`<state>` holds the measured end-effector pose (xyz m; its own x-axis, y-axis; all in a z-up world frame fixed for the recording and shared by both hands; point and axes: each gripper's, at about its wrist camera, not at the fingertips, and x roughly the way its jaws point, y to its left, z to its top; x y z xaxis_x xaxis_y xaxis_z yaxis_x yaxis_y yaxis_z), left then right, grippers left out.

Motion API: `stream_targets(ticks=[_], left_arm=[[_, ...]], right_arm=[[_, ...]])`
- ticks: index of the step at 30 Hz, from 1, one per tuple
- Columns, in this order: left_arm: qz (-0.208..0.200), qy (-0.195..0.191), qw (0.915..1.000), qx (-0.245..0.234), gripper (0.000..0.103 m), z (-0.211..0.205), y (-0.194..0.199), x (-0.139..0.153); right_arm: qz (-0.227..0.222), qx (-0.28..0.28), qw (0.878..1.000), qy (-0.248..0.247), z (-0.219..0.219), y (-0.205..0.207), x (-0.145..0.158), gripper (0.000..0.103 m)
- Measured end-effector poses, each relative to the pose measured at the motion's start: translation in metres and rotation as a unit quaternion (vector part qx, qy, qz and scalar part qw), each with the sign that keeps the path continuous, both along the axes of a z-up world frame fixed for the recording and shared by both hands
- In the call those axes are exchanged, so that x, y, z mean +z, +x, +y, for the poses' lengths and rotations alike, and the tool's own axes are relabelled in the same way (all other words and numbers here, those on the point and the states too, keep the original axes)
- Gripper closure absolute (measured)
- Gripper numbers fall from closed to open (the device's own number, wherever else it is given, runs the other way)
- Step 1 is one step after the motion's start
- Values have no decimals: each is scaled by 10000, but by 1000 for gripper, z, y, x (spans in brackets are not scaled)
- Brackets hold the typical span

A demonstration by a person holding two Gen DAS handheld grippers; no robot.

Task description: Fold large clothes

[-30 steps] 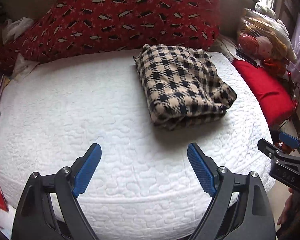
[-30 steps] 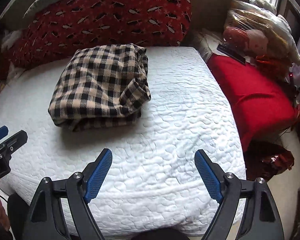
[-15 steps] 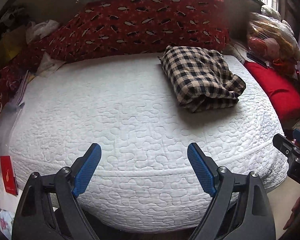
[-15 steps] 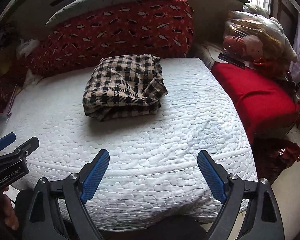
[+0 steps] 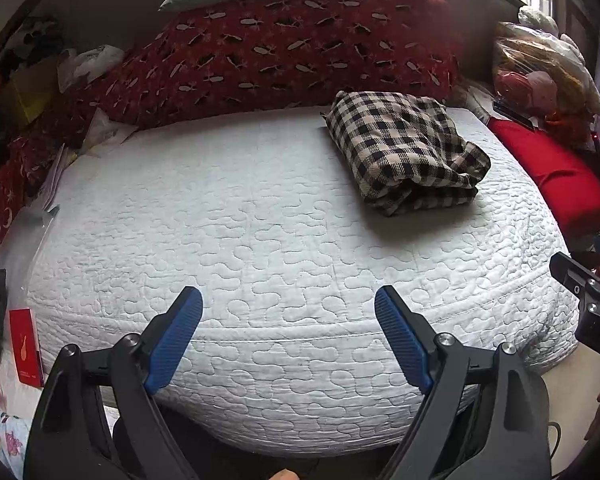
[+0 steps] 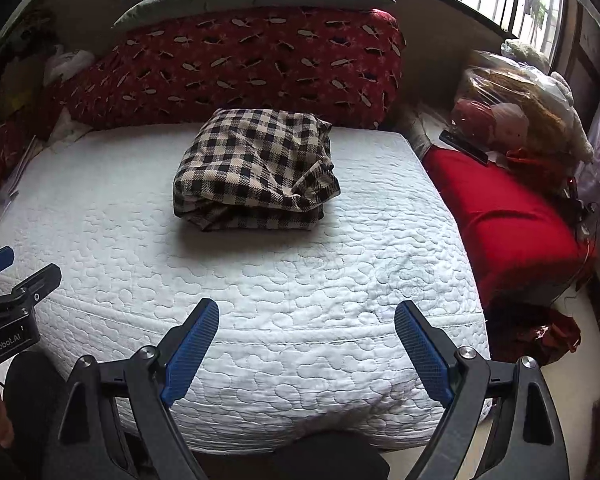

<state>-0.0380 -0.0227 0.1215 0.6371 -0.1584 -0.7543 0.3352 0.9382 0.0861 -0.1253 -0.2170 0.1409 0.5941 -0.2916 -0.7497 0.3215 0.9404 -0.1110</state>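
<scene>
The checked cloth sits folded in a neat pile on the white bed, in the middle of the frame. The left gripper and right gripper are wide open and hold nothing. The folding looks done.

The right gripper hung wide open and empty over the near edge of the white quilted mattress. The folded checked garment lay well beyond it, near the red patterned pillow.
</scene>
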Motion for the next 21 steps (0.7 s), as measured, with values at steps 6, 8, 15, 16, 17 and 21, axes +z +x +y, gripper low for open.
stream_targets(ticks=[6,8,15,16,17,21], left_arm=[[-47,55,9999,-155,14,-5,-7,3],[-15,74,9997,-227,14,-8,-9,2],[103,87,9989,-438,14,-18,-15,-1],[142,59,9988,-462,14,-20,-16,-1],[199,12,9986,-487,14,-21,-16,-1],[445,-143,9972,-582,14,-32,-18,1]], right_arm=[[-38,15,9999,133,-3,-3,2,13],[-39,8,9999,146,-3,-4,2,13],[-48,-68,9995,312,-10,-8,-1,13],[-41,-81,9994,337,-12,-9,-1,13],[-42,-93,9993,359,-13,-9,-2,13],[0,-140,9991,404,-18,-9,-4,13]])
